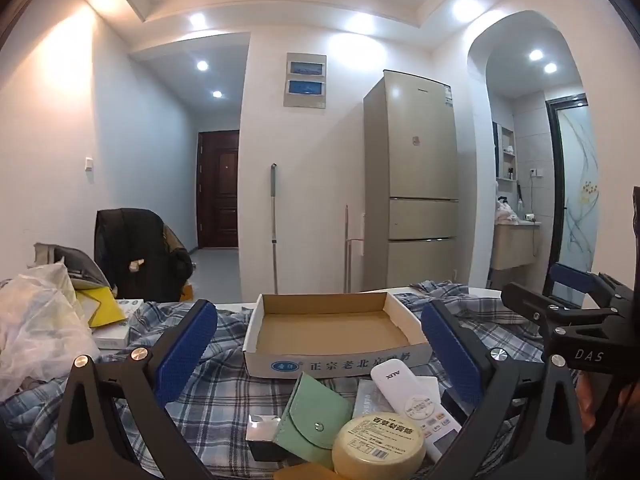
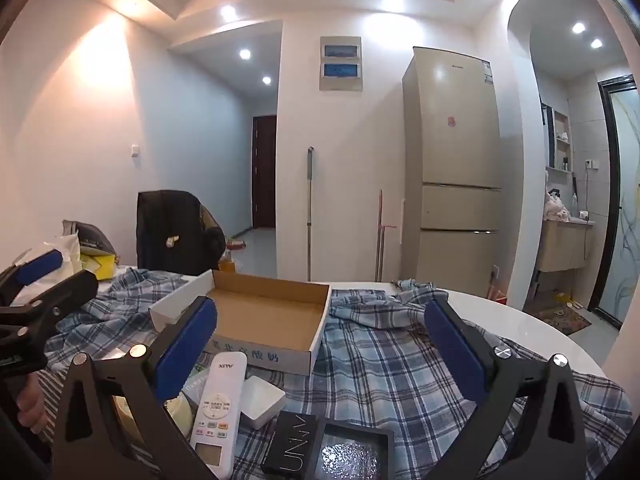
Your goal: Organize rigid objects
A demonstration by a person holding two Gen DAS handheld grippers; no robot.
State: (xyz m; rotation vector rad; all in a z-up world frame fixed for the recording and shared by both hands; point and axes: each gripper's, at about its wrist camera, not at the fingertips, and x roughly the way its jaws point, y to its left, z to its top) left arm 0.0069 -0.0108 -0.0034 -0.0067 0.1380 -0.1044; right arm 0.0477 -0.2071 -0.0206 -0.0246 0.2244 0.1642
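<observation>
L wrist view: my left gripper (image 1: 316, 350) stands wide, nothing between the pads. Cardboard tray (image 1: 332, 330) sits straight ahead, just beyond the fingertips, open side up, empty. Below and nearer than the tips, a cluster on the plaid cloth (image 1: 208, 396): green snap pouch (image 1: 310, 414), round tape-like roll (image 1: 378, 446) overlapping the pouch, white remote (image 1: 412, 404) lying diagonal just right of centre, small black-and-silver box (image 1: 262, 436) left of the pouch. Right gripper (image 1: 576, 312) shows at the far right edge, level with mine.

R wrist view: my right gripper (image 2: 320, 344) also wide, holding nothing. Tray (image 2: 256, 316) is ahead and left of centre, its near corner by the left fingertip. Remote (image 2: 218, 404) lies under the left finger; white square box (image 2: 262, 402) touches it on the right; black box marked UNIV (image 2: 294, 444) and a black framed case (image 2: 350, 452) sit low, centre. Left gripper (image 2: 36, 292) at far left.

Handling, my est.: remote is light, stiff, smooth plastic, so pinch across the narrow width mid-body, not the ends. Roll is rigid but round, so take across the diameter; may slip. Pouch looks soft-ish, thin; grab the flap edge. Boxes are stiff w/ flat sides, easy. Cloth underneath could bunch and drag.
</observation>
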